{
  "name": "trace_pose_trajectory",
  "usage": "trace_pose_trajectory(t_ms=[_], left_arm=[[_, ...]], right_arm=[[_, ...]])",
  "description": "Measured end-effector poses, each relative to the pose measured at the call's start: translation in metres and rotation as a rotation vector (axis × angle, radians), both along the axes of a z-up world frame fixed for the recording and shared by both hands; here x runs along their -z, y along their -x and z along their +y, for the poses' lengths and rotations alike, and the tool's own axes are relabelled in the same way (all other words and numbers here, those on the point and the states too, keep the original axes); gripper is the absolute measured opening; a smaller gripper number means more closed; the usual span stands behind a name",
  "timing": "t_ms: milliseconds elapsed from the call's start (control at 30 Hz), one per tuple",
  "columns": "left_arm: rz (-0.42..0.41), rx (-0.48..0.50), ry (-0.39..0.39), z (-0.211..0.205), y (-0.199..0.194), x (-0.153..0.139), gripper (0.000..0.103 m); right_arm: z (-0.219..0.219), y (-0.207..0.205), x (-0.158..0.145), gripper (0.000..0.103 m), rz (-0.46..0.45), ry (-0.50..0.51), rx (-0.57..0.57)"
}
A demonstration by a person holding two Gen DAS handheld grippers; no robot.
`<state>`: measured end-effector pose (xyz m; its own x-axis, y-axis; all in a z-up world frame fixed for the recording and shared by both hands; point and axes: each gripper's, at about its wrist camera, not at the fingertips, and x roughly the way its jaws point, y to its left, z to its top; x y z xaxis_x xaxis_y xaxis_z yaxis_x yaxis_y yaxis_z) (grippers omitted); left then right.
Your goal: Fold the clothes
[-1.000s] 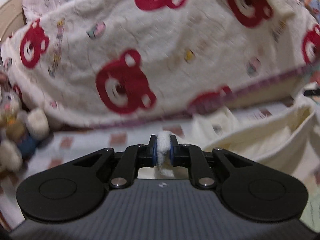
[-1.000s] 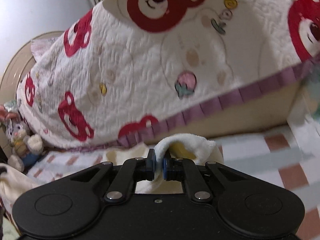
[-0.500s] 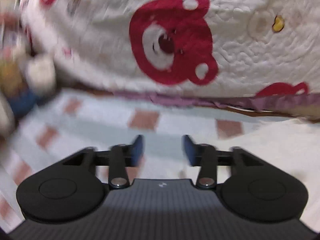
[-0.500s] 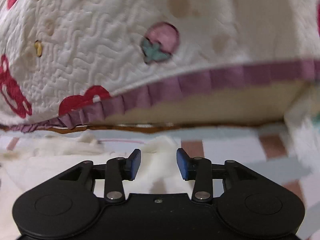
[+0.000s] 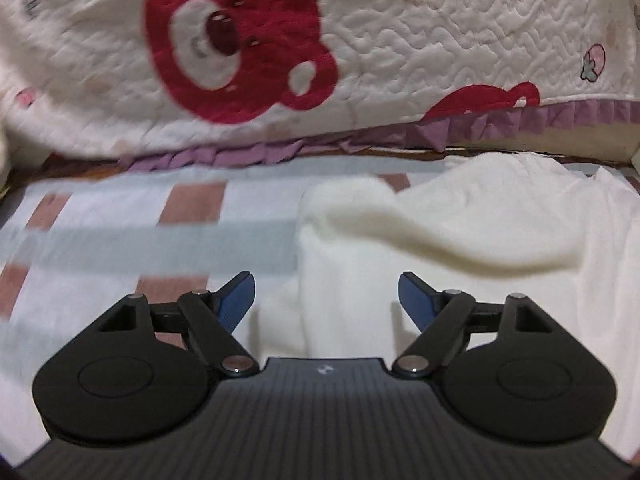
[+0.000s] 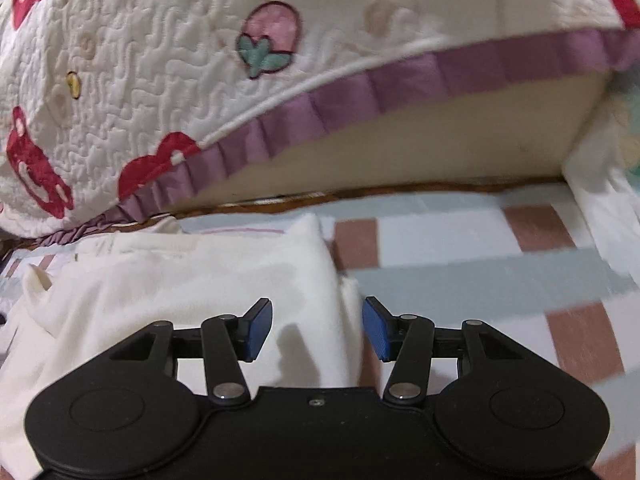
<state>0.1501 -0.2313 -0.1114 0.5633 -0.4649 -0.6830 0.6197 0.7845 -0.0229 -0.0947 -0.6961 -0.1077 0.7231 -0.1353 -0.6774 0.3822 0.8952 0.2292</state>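
My left hand-held gripper (image 5: 327, 298) hangs over the left edge of the cream garment (image 5: 460, 248), its blue pads spread wide; they have just been opening, and the cloth lies under the gap with neither pad pressing on it. I read that as a fold laid down and let go, so the fabric can settle flat rather than drag with me. One lip of the garment stands raised in a soft wave in front of the jaws, so this side is not smooth yet. My right hand-held gripper (image 6: 318, 330) stands likewise parted, also just opened, over the garment's right edge, where the cloth ends in a fairly straight doubled border on the checked sheet (image 6: 480, 264). That sheet, pale blue, white and brown squares, covers the bed I work on. Behind it rises a quilted cover (image 5: 400, 40) with red bear faces, a small strawberry and a pleated purple trim, draped over a cream cushion (image 6: 420, 148).
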Motion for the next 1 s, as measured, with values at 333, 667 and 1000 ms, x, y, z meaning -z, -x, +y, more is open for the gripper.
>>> trace_pose_trajectory(t_ms=[333, 667, 1000], left_arm=[[0.151, 0.015, 0.101, -0.017, -0.044, 0.036, 0.046], [0.028, -0.137, 0.357, 0.034, -0.034, -0.023, 0.006], [-0.083, -0.185, 0.422, 0.045, -0.01, -0.023, 0.006]], right_arm=[[-0.01, -0.073, 0.025, 0.064, 0.136, 0.056, -0.097], [-0.046, -0.035, 0.032, 0.008, -0.219, -0.186, -0.004], [-0.038, -0.023, -0.002, 0.008, -0.382, -0.125, -0.023]])
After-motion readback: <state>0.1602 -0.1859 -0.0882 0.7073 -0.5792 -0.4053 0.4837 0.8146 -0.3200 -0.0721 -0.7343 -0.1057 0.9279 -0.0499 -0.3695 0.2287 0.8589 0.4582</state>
